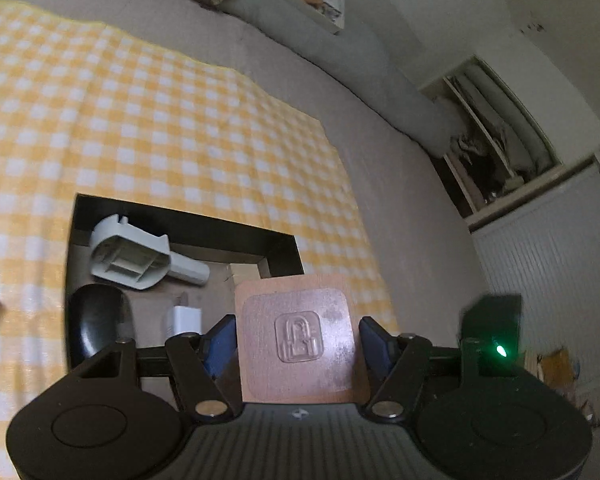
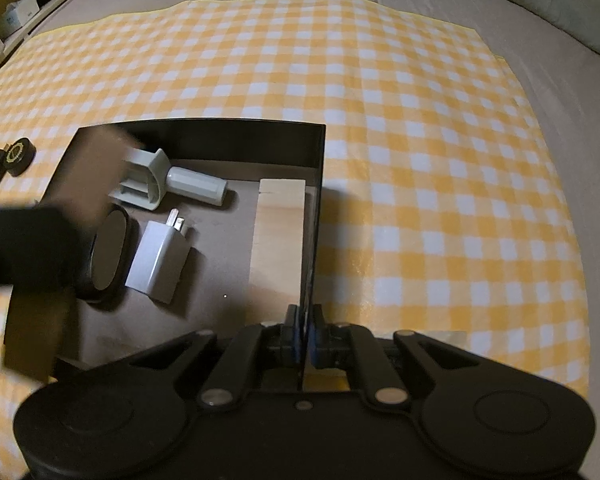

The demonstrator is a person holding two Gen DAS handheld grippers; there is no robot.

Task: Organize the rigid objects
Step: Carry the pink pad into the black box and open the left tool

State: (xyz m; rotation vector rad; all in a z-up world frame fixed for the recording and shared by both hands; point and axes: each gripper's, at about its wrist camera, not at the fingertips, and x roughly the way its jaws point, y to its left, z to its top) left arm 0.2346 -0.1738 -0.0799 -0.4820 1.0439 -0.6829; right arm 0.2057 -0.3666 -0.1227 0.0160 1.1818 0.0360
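Left tool (image 1: 297,338) grasps a brown tile (image 1: 298,336) above the box (image 1: 180,224); right tool (image 2: 305,334) clenched on box wall (image 2: 314,220).

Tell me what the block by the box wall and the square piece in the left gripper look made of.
Block: pale unfinished wood, likely; matte with faint grain. Square piece in the left gripper: probably wood or board with a dull coppery face, scuffed and stamped with a raised emblem; material uncertain.

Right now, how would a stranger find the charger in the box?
On the yellow checked cloth stands a black box. Inside it, the charger lies flat between the black oval mouse and the wooden block. It alone is white, with metal prongs.
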